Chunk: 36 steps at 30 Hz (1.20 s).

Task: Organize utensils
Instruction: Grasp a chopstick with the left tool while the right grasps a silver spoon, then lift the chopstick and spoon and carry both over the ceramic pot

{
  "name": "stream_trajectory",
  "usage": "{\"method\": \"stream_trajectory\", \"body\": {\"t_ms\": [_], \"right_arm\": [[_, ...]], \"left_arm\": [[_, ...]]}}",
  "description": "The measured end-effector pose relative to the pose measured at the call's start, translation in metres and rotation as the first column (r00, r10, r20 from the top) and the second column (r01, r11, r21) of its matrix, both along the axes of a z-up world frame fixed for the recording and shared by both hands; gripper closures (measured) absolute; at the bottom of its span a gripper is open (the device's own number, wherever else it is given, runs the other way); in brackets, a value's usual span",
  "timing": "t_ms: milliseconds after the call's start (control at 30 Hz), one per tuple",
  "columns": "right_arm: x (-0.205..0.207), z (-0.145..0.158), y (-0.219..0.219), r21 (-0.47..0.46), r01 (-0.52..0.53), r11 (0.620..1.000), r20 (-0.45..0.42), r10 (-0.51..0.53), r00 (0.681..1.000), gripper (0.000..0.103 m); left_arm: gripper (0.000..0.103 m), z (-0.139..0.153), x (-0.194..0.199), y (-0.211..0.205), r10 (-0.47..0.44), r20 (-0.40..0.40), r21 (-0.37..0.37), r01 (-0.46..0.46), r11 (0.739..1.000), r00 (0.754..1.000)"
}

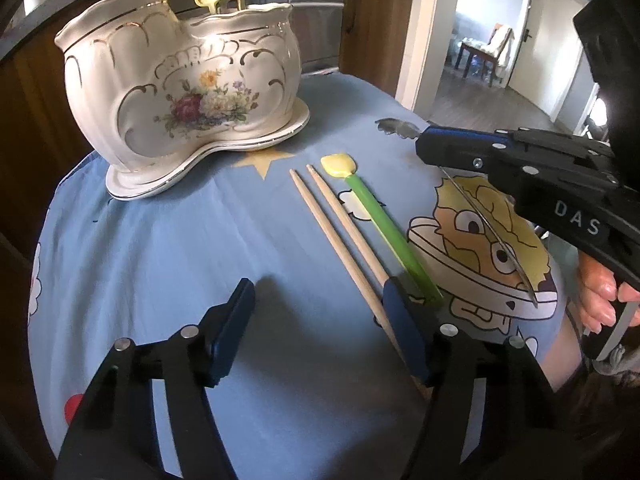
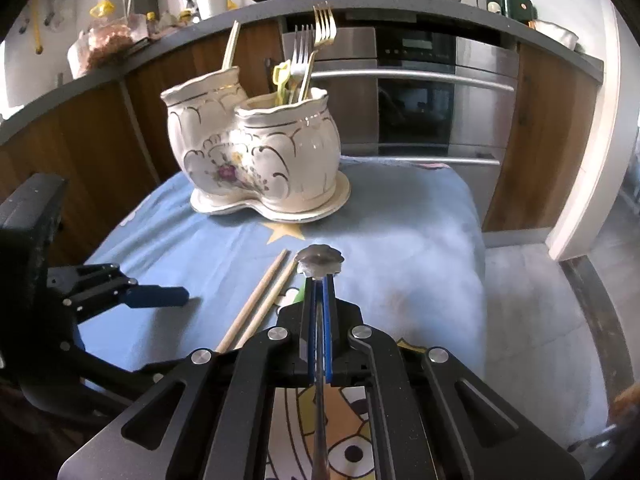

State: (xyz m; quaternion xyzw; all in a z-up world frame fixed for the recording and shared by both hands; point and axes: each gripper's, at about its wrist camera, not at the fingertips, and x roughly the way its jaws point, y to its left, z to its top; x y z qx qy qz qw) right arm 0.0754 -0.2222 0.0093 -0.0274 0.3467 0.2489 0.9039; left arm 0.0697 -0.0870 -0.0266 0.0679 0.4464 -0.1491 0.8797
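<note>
The right gripper [image 2: 319, 280] has its jaws pressed together on a thin metal spoon [image 2: 320, 261], pinching the handle just behind the wavy, shell-shaped bowl, which sticks out in front while the long handle runs back under the tool. The spoon is up in the air, above the blue cartoon cloth [image 1: 160, 240] that covers the tabletop. The left gripper [image 1: 320, 320] is low over the cloth with its jaws spread wide and nothing between them. One of its fingers sits right at the near ends of two wooden chopsticks [image 1: 340, 232] and a green spoon with a yellow tip [image 1: 376, 216], which lie side by side on the cloth. Farther back stands the white flowered holder [image 1: 180, 92] on its matching plate, with two cups joined together. One cup already holds forks [image 2: 316, 44] and a yellow-green utensil, and the other holds a pale stick-like thing. I think the metal spoon goes in there next. The handle is thin and smooth, so it could swing or slip in the pinch. If it comes in tilted, it could knock the rim or the forks. The holder looks breakable, so a hard bump could tip it.
</note>
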Motion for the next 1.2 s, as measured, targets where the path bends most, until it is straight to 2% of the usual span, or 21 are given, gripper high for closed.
{"method": "stream_trajectory", "body": {"t_ms": [133, 200, 233, 267, 333, 433, 600, 767, 1000, 1200], "right_arm": [[-0.002, 0.003, -0.004, 0.033, -0.005, 0.999, 0.016, 0.005, 1.000, 0.099], [-0.004, 0.005, -0.006, 0.051, -0.015, 0.999, 0.034, 0.013, 0.999, 0.099], [-0.006, 0.007, -0.008, 0.061, -0.019, 0.998, 0.046, 0.017, 0.999, 0.099], [-0.007, 0.008, -0.009, 0.070, -0.024, 0.997, 0.054, 0.020, 0.998, 0.099], [-0.009, 0.011, -0.011, 0.085, -0.030, 0.996, 0.067, 0.025, 0.997, 0.099], [-0.015, 0.017, -0.013, 0.107, -0.049, 0.993, 0.105, 0.038, 0.994, 0.099], [-0.019, 0.025, -0.011, 0.121, -0.063, 0.991, 0.142, 0.045, 0.989, 0.099], [-0.028, 0.034, -0.004, 0.119, -0.076, 0.990, 0.189, 0.053, 0.980, 0.099], [-0.041, 0.048, 0.001, 0.114, -0.065, 0.991, 0.265, 0.032, 0.964, 0.099], [-0.048, 0.064, 0.001, 0.147, -0.030, 0.989, 0.331, -0.021, 0.943, 0.099]], "left_arm": [[0.049, -0.002, 0.012, -0.010, 0.008, 0.007, 0.045, -0.009, 0.999, 1.000], [0.061, 0.000, 0.017, -0.011, 0.007, 0.005, 0.048, -0.007, 0.999, 1.000], [0.077, 0.001, 0.021, -0.012, 0.002, 0.006, 0.055, -0.003, 0.998, 1.000], [0.089, 0.002, 0.023, -0.013, -0.001, 0.004, 0.059, 0.001, 0.998, 1.000], [0.094, 0.003, 0.028, -0.009, -0.010, -0.013, 0.044, 0.010, 0.999, 1.000], [0.097, 0.007, 0.032, -0.001, -0.020, -0.021, 0.036, 0.021, 0.999, 1.000], [0.097, 0.007, 0.030, 0.013, -0.051, -0.041, 0.077, 0.054, 0.996, 0.998], [0.095, 0.006, 0.030, 0.020, -0.058, -0.048, 0.050, 0.060, 0.997, 0.997], [0.097, 0.004, 0.026, 0.024, -0.077, -0.019, 0.018, 0.077, 0.997, 0.997], [0.097, 0.026, 0.007, 0.045, -0.093, 0.066, -0.029, 0.095, 0.995, 0.993]]}}
